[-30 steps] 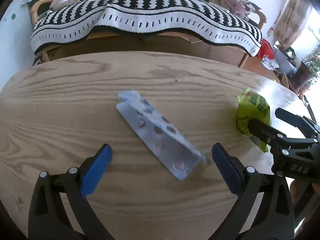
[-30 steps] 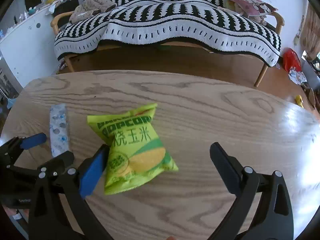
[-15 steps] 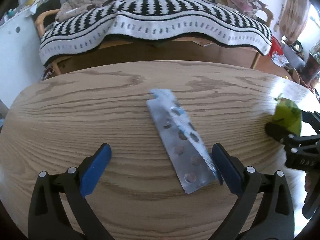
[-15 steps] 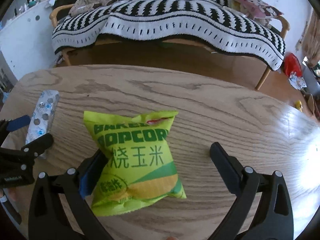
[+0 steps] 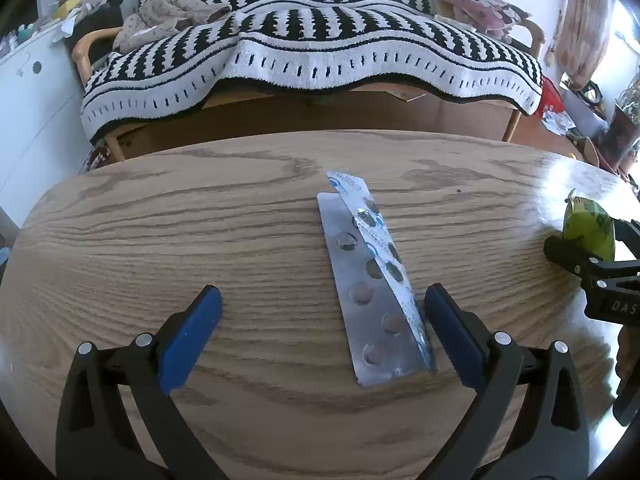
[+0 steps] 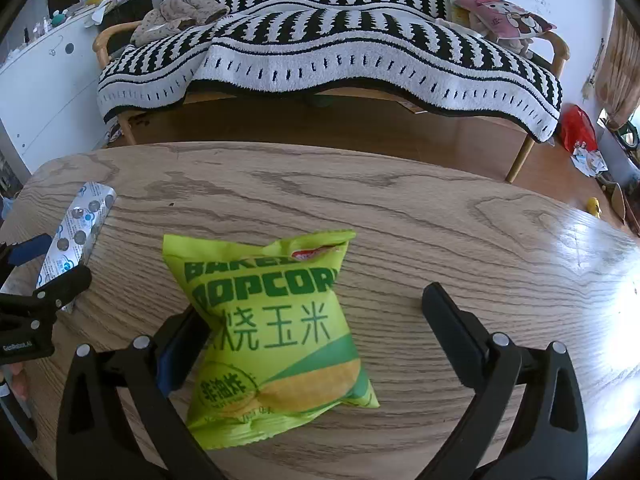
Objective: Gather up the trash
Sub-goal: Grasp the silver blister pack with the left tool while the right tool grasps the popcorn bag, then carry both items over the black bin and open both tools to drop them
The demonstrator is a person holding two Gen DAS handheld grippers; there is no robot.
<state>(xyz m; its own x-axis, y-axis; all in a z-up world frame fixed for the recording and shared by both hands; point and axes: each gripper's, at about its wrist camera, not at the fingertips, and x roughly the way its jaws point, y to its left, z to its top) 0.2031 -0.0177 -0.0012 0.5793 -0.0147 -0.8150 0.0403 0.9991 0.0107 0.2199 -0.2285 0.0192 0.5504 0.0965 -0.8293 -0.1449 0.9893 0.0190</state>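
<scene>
A silver pill blister pack (image 5: 370,276) lies on the wooden table (image 5: 160,224), folded lengthwise. My left gripper (image 5: 320,320) is open around its near end, with the right fingertip (image 5: 444,312) almost against the pack's edge. A green popcorn bag (image 6: 272,328) lies flat between the fingers of my open right gripper (image 6: 316,320); its left fingertip (image 6: 180,344) touches the bag's side. The blister pack (image 6: 76,232) shows at the left of the right wrist view, and the bag (image 5: 588,232) at the right edge of the left wrist view.
Beyond the table's far edge stands a wooden sofa under a black-and-white striped blanket (image 6: 328,48). A white cabinet (image 5: 32,96) is at the left. Red and other litter (image 6: 580,132) lies on the floor at the right.
Both grippers have moved in over their items. The blister pack now sits between the left fingers near the right one; the popcorn bag lies deeper between the right fingers.
</scene>
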